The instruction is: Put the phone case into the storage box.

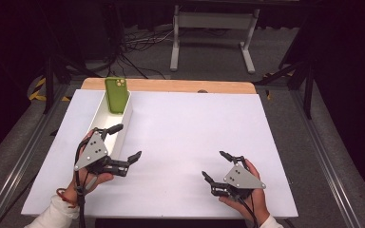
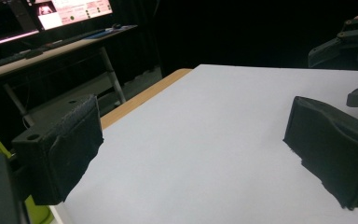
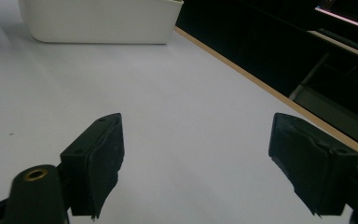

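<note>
Near the tabletop's front edge, the left gripper [image 1: 122,142] and the right gripper [image 1: 216,166] are held with jaws wide and nothing between them. Toward the far left corner, a green phone [image 1: 116,95] is leaned upright (camera side outward) inside a white tray [image 1: 123,124], whose near end is touched by the left gripper.

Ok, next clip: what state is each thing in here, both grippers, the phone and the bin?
left gripper: open, holding nothing, one jaw over the bin's near end.
right gripper: open, holding nothing, over the bare table.
green phone: standing on end in the bin's far end, leaning back, camera side facing us.
white bin: upright on the white table, holding the phone.
</note>
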Action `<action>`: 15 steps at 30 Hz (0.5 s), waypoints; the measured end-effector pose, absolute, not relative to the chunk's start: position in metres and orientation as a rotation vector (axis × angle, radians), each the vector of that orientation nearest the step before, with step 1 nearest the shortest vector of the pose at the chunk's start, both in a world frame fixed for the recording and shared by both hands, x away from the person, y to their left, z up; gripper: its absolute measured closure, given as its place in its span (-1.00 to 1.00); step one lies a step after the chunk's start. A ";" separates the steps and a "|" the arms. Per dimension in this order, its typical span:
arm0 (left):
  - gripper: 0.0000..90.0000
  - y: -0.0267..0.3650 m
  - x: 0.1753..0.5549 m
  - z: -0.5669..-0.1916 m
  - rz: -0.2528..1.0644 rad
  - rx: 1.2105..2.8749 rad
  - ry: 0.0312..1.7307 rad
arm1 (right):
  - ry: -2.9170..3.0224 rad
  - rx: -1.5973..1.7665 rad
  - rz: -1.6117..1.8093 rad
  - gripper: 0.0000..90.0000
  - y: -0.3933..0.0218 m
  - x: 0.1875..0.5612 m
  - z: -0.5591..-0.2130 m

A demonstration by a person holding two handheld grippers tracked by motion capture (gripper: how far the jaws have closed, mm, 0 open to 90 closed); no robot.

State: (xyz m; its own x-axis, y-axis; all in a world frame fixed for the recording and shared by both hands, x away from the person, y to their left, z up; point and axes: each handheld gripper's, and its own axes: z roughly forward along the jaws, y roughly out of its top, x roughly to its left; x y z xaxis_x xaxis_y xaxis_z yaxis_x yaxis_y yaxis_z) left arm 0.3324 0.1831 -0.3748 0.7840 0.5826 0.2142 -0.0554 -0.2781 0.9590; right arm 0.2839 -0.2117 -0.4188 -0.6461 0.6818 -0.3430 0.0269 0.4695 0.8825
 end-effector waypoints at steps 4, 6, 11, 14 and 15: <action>-0.89 0.181 0.330 -0.377 0.637 1.756 0.409 | 2.023 0.586 1.194 -0.57 -0.211 0.283 -0.419; -0.89 0.181 0.329 -0.378 0.636 1.756 0.411 | 2.024 0.585 1.193 -0.57 -0.211 0.283 -0.419; -0.88 0.178 0.325 -0.382 0.625 1.761 0.402 | 2.021 0.584 1.199 -0.57 -0.210 0.283 -0.419; -0.88 0.177 0.322 -0.385 0.628 1.767 0.398 | 2.024 0.576 1.198 -0.57 -0.210 0.282 -0.419; -0.88 0.176 0.321 -0.385 0.629 1.764 0.400 | 2.024 0.577 1.199 -0.57 -0.210 0.282 -0.419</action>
State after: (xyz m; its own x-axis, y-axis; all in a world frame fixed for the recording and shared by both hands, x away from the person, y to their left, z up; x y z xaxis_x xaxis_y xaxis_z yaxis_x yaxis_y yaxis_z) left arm 0.3210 0.1764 -0.3854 0.7976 0.5662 0.2080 -0.0518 -0.2792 0.9588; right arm 0.2822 -0.2096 -0.4185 -0.6531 0.6747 -0.3438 0.0225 0.4712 0.8818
